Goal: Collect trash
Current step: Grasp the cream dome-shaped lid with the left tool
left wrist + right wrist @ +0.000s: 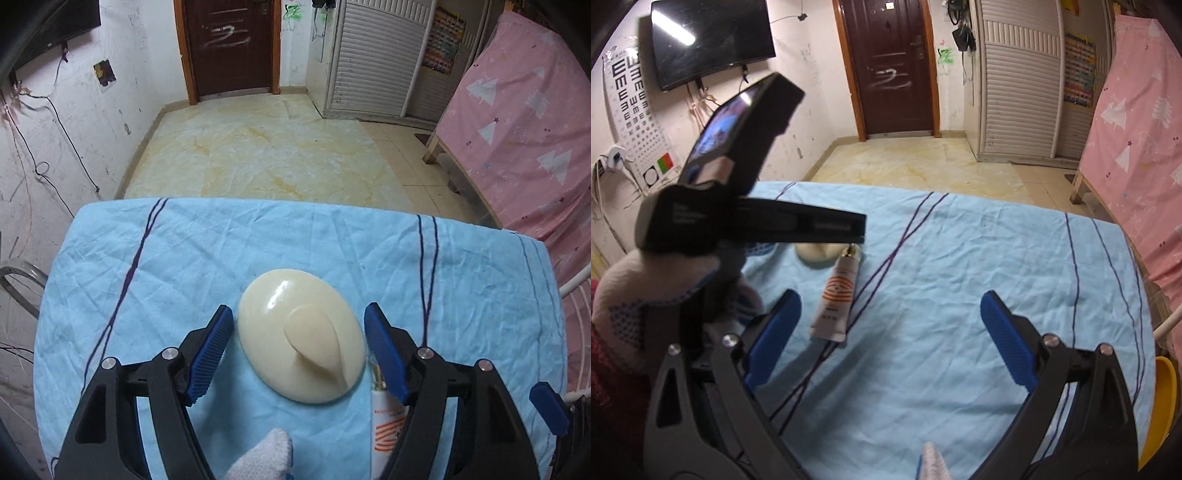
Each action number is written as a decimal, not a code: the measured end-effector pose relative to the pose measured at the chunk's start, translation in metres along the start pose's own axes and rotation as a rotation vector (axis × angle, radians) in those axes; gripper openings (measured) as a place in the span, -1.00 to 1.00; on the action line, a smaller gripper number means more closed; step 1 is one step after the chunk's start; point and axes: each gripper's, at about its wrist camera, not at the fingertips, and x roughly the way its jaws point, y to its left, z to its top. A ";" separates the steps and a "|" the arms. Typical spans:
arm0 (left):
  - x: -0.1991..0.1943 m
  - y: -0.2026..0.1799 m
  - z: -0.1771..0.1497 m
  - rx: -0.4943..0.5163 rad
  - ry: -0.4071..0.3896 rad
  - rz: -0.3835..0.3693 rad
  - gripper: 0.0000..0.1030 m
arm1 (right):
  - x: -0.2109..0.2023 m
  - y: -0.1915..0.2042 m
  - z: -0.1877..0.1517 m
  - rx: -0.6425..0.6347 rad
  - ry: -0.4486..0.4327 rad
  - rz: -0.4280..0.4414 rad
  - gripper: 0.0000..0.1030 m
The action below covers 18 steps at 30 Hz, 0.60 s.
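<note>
Left tool (299,339): your jaws stand spread either side of the cream lid (301,336), pads not pressing.
Risk: its smooth dome may slip out.
Tube (834,299): just beside; don't nudge it.
Right tool (890,332): spread, empty.

Even indoor light; glare streaks the cream lid (301,334) and TV (711,40); fisheye bends edges, corners dark.

Both wrist views look steeply down, close, sharing the blue tablecloth (184,266) and door (894,66).
</note>
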 end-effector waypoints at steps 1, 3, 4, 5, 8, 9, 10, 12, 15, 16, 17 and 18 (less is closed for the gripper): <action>0.001 -0.001 0.002 0.000 0.001 0.006 0.26 | 0.001 0.000 0.000 0.001 0.002 0.000 0.82; 0.002 -0.002 0.006 -0.007 0.002 0.015 0.26 | 0.004 -0.001 0.000 0.009 0.006 0.003 0.82; 0.002 -0.002 0.007 -0.007 0.001 0.021 0.26 | 0.005 -0.002 -0.001 0.011 0.009 0.003 0.82; 0.003 -0.004 0.007 0.000 0.001 0.031 0.26 | 0.006 -0.001 -0.001 0.009 0.011 0.004 0.82; 0.004 -0.010 0.006 0.011 -0.009 0.048 0.26 | 0.011 -0.001 -0.001 0.006 0.018 0.005 0.82; 0.002 -0.010 0.005 0.012 -0.010 0.049 0.26 | 0.012 -0.001 -0.001 0.005 0.020 0.005 0.82; 0.001 -0.009 0.003 0.012 -0.012 0.047 0.26 | 0.012 -0.001 -0.001 0.005 0.022 0.006 0.82; -0.002 -0.007 -0.001 0.015 -0.024 0.046 0.15 | 0.013 0.000 0.000 0.005 0.027 0.003 0.82; -0.007 0.003 -0.009 0.001 -0.020 0.007 0.12 | 0.015 0.001 0.000 0.002 0.031 -0.002 0.82; -0.008 0.008 -0.011 -0.006 -0.018 -0.005 0.12 | 0.016 0.002 0.000 -0.001 0.034 -0.005 0.82; -0.009 0.012 -0.012 -0.015 -0.018 -0.018 0.12 | 0.016 0.003 0.001 -0.004 0.035 -0.007 0.82; -0.009 0.015 -0.013 -0.018 -0.018 -0.024 0.11 | 0.017 0.003 0.001 -0.005 0.036 -0.008 0.82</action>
